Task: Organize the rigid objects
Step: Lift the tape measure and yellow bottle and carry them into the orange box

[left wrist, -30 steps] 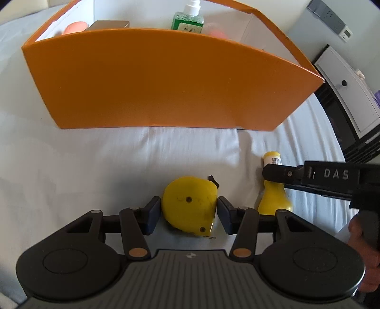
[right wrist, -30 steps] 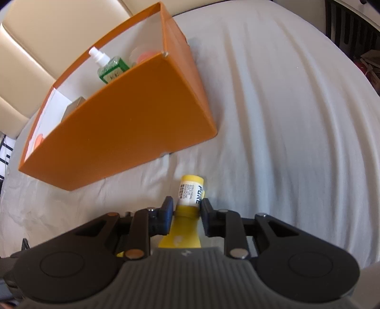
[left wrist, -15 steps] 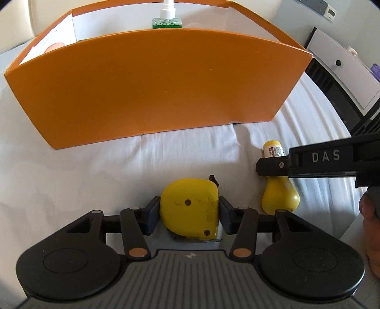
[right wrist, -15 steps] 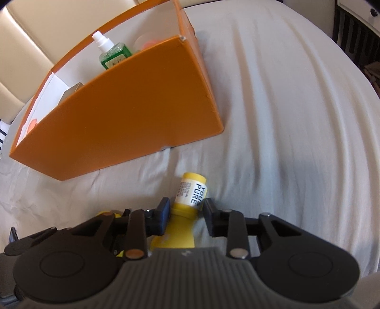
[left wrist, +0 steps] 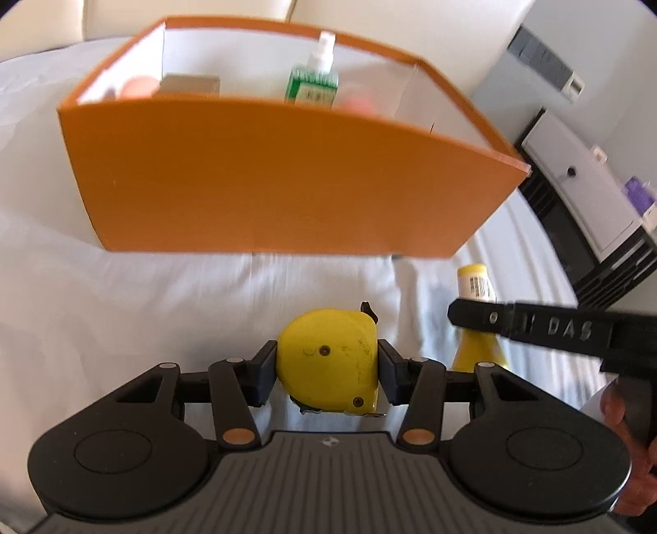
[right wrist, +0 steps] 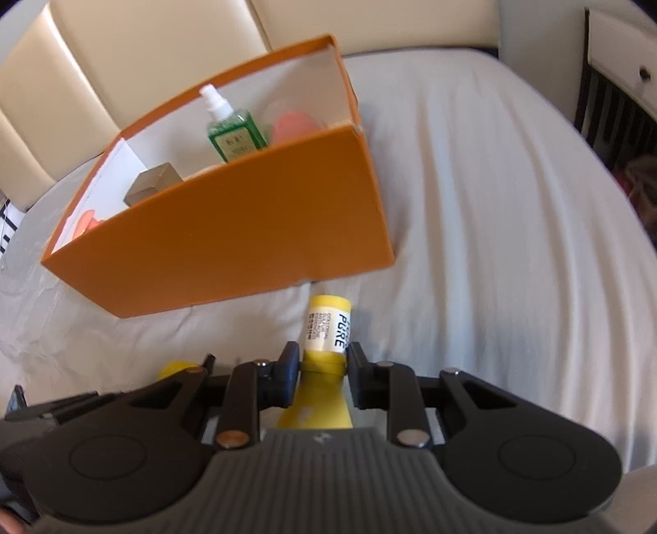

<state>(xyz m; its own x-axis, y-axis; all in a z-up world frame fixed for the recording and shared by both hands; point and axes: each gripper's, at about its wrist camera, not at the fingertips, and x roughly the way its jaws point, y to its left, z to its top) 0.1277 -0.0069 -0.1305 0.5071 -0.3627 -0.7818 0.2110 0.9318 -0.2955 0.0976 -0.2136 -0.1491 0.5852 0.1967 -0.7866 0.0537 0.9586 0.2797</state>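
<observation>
White bedsheet (right wrist: 492, 205), cream padded headboard (right wrist: 164, 53), white cabinet (left wrist: 583, 185), grey wall (left wrist: 595, 37), daylight

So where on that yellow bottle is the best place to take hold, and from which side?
At the narrow neck, just below its labelled cap end, coming from above with one finger on each side. The yellow bottle lies on the sheet with its cap toward the orange box; the body flares wide behind, so the neck suits a narrow grip. The right gripper is shut there.
</observation>
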